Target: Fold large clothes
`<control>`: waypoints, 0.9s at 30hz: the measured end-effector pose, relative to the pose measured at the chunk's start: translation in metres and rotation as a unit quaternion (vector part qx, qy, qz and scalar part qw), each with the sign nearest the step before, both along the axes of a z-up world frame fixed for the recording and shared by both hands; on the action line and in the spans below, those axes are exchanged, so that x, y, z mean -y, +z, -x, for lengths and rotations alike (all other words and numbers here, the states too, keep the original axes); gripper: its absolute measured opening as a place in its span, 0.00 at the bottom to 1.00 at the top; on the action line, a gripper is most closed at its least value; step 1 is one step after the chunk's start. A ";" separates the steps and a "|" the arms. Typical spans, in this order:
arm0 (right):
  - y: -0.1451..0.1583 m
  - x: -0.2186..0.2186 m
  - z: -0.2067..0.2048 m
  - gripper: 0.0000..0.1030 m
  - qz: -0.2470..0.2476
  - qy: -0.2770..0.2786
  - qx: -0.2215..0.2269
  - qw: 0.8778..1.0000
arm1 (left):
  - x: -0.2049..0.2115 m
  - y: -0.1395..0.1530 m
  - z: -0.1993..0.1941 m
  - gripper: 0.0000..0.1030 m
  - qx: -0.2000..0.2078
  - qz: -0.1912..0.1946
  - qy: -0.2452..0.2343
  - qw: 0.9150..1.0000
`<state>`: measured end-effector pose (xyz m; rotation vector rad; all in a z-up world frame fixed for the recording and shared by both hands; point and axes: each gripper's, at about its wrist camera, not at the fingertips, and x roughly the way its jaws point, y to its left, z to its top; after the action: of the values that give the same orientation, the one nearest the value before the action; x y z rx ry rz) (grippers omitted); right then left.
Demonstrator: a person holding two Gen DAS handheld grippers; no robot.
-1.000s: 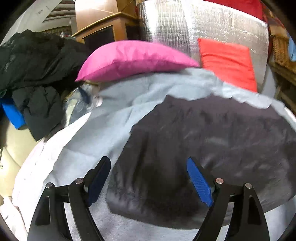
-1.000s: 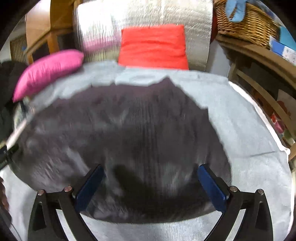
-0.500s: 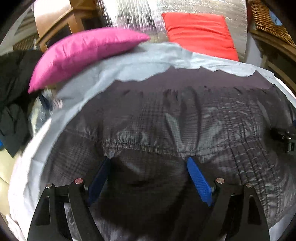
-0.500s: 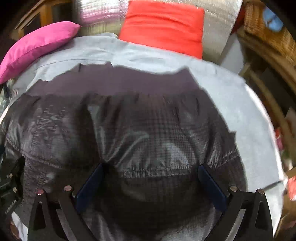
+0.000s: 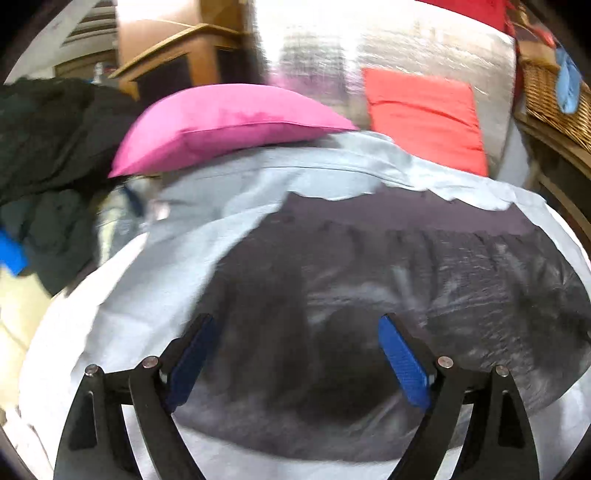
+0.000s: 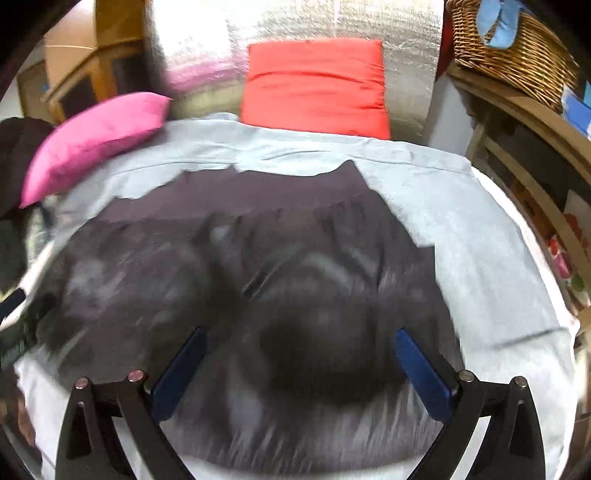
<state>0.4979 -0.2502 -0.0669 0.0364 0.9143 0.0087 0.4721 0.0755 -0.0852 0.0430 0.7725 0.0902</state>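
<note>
We see a dark, slightly shiny garment [image 5: 406, 280] spread flat on a pale blue sheet [image 5: 155, 280] covering the bed, its matte band [image 6: 258, 188] toward the far edge and gathered fabric below; motion blur softens its weave. Our left hand-held gripper [image 5: 295, 354] hangs above the garment's left part, blue pads [image 5: 404, 365] wide apart and holding nothing. Our right hand-held gripper [image 6: 301, 373] hangs over its near middle, likewise spread and empty. A pink pillow [image 5: 229, 125] and a red cushion [image 6: 314, 88] lie at the far end. A wicker basket [image 6: 513, 55] on the wooden shelf at right holds something light blue [image 6: 496, 26].
</note>
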 end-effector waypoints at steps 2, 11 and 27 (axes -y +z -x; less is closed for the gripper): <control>-0.005 -0.004 0.019 1.00 0.002 0.001 0.009 1.000 | -0.013 -0.011 0.008 0.88 -0.004 -0.014 0.018 1.000; -0.050 -0.001 0.038 1.00 0.041 -0.015 -0.009 0.999 | -0.012 -0.061 -0.002 0.89 -0.051 -0.045 0.047 0.997; -0.012 0.011 0.038 1.00 0.023 -0.024 0.034 0.999 | -0.012 -0.014 0.019 0.91 -0.001 -0.014 0.027 1.000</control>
<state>0.4604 -0.2611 -0.0788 0.0155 0.8461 -0.0546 0.4536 0.0871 -0.0987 0.0488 0.7736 0.1517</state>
